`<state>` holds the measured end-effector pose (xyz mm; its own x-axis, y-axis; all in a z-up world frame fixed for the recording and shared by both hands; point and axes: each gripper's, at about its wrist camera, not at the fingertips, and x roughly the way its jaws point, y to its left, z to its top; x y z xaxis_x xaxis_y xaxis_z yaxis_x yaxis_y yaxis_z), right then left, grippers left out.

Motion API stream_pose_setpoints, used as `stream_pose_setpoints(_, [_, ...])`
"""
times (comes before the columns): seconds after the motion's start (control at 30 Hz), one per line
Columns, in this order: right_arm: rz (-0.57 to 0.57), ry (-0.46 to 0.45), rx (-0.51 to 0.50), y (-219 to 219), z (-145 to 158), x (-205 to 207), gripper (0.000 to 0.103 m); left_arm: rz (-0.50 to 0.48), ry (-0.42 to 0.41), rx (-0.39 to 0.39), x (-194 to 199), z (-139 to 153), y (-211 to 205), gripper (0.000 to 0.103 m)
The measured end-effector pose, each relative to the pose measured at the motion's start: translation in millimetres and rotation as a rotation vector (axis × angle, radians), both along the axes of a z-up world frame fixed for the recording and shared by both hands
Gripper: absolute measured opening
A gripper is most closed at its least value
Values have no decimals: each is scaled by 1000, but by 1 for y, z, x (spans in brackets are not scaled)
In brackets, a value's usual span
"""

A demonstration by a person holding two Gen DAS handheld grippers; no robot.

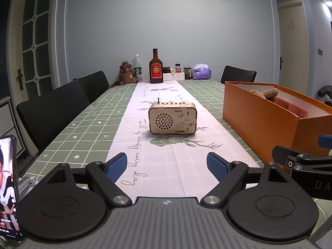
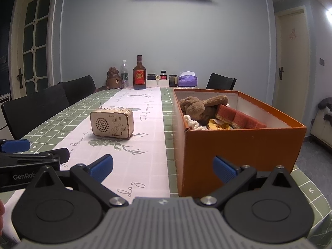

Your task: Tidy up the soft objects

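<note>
An orange box (image 2: 238, 145) stands on the table's right side; it also shows in the left wrist view (image 1: 259, 116). Inside lie a brown plush toy (image 2: 199, 105), a red-brown sponge (image 2: 238, 117), a white knitted piece (image 2: 193, 122) and a yellow-lidded item (image 2: 219, 124). My left gripper (image 1: 167, 166) is open and empty, low over the white runner near the front edge. My right gripper (image 2: 162, 167) is open and empty, in front of the box's near left corner.
A wooden radio (image 1: 172, 117) stands mid-table, also seen in the right wrist view (image 2: 112, 122). Bottles, jars, a bear flask (image 1: 126, 72) and a tissue pack (image 1: 201, 73) line the far end. Black chairs (image 1: 51, 112) stand left. A phone (image 1: 8, 186) is at near left.
</note>
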<state>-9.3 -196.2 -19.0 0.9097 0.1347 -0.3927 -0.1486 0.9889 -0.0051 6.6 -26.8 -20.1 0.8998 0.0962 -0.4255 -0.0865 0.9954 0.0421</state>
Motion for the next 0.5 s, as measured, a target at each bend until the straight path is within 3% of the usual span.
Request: stream_pose_setpoints(0.5, [5, 11, 4, 0, -3, -2, 100, 6, -2, -1, -3, 1, -1, 101])
